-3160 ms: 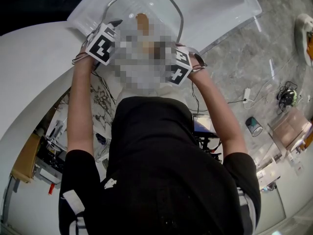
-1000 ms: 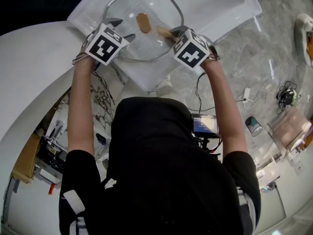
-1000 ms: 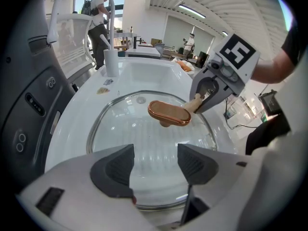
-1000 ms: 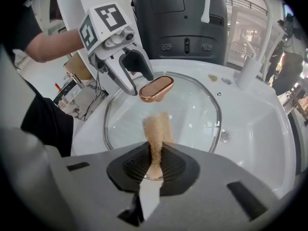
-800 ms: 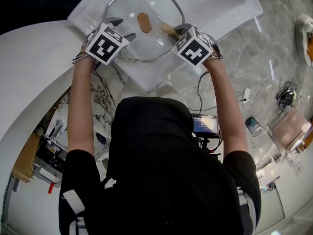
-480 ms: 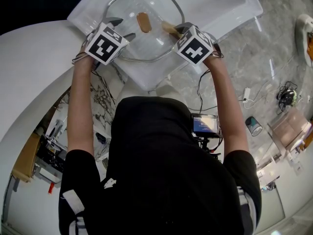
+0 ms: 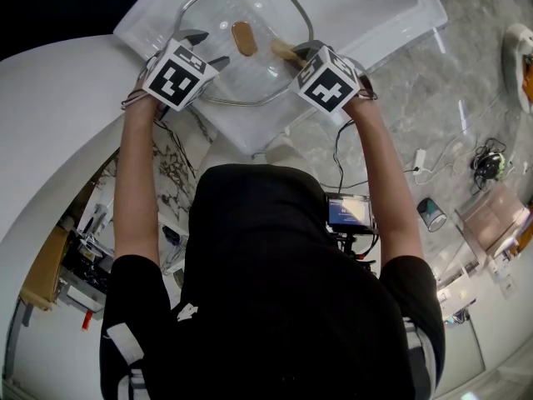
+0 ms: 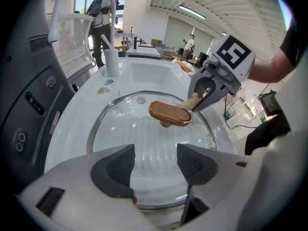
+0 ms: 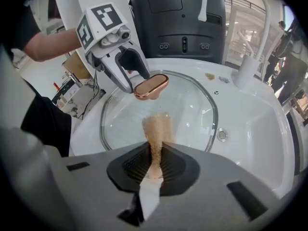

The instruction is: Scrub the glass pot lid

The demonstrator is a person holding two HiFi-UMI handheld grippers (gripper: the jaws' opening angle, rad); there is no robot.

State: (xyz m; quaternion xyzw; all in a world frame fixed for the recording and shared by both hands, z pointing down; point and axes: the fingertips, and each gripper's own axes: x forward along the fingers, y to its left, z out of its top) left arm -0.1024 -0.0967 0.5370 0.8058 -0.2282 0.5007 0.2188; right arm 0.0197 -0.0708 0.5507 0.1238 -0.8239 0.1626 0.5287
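While the glass pot lid lies in the sink, right gripper fingers clamp a tan scrubber (scrubbing seems underway); left gripper fingers, apart, should next steady the rim.

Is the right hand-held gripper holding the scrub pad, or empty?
Holding it: the right hand-held gripper has its jaws shut on the tan scrub pad, which sticks out over the glass lid.
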